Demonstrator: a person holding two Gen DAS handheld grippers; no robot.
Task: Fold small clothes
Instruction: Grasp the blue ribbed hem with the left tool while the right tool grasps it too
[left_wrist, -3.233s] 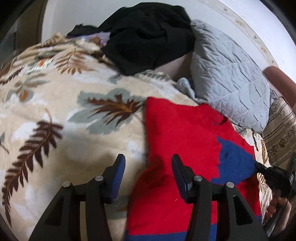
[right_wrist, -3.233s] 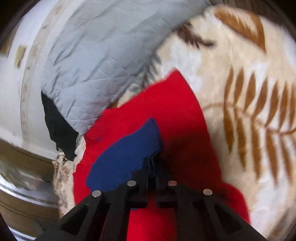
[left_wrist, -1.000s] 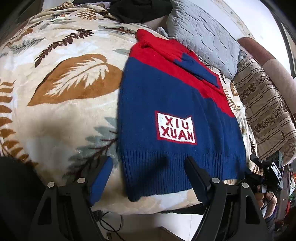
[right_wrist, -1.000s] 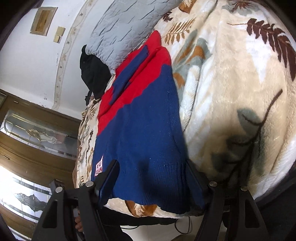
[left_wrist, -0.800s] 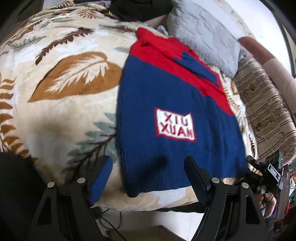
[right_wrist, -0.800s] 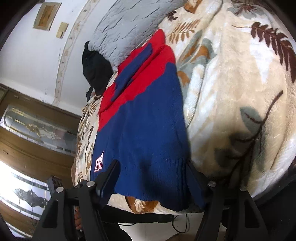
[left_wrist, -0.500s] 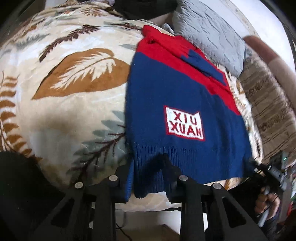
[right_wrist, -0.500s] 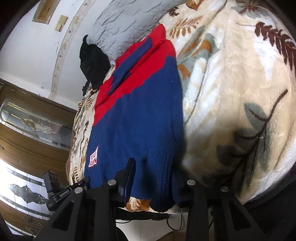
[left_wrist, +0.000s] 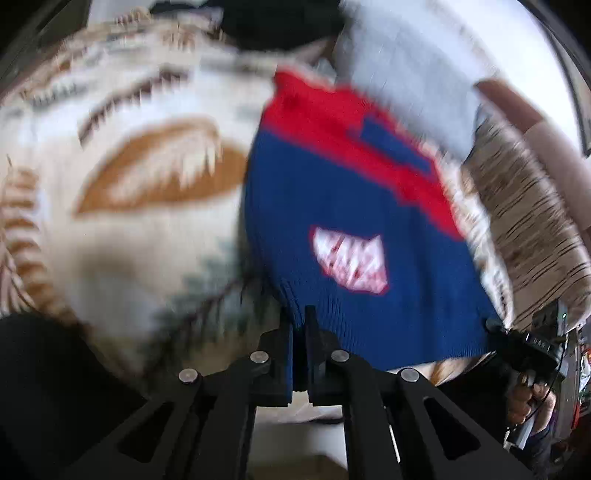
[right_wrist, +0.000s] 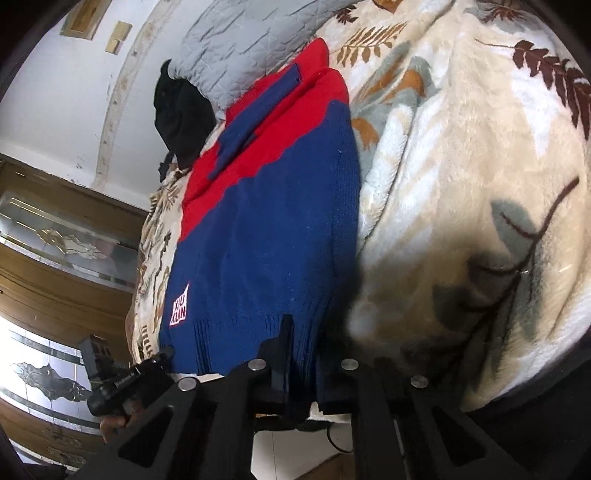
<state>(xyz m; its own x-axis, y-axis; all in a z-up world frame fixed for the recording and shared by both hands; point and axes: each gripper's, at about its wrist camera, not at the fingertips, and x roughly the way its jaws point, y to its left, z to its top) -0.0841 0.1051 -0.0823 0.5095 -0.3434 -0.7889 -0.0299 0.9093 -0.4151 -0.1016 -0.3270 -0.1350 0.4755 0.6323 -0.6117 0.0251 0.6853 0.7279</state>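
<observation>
A small blue and red knit sweater (left_wrist: 354, 206) with a white and red patch lies flat on a leaf-print blanket (left_wrist: 140, 184). Its sleeves are folded in over the red top. My left gripper (left_wrist: 298, 325) is shut on the ribbed blue hem at the sweater's near left corner. In the right wrist view the sweater (right_wrist: 273, 206) runs away from me, and my right gripper (right_wrist: 301, 332) is shut on the hem at its near right corner. The left wrist view is blurred by motion.
A grey quilted pillow (left_wrist: 406, 74) and a black garment (right_wrist: 181, 110) lie beyond the sweater's collar. A striped cushion (left_wrist: 528, 229) is at the right. The bed edge and floor (left_wrist: 295, 435) are just below the grippers. The blanket (right_wrist: 461, 184) spreads to the right.
Both grippers have closed from wide open onto the sweater's bottom hem, one at each corner. The left gripper is now moving, which blurs its view.
</observation>
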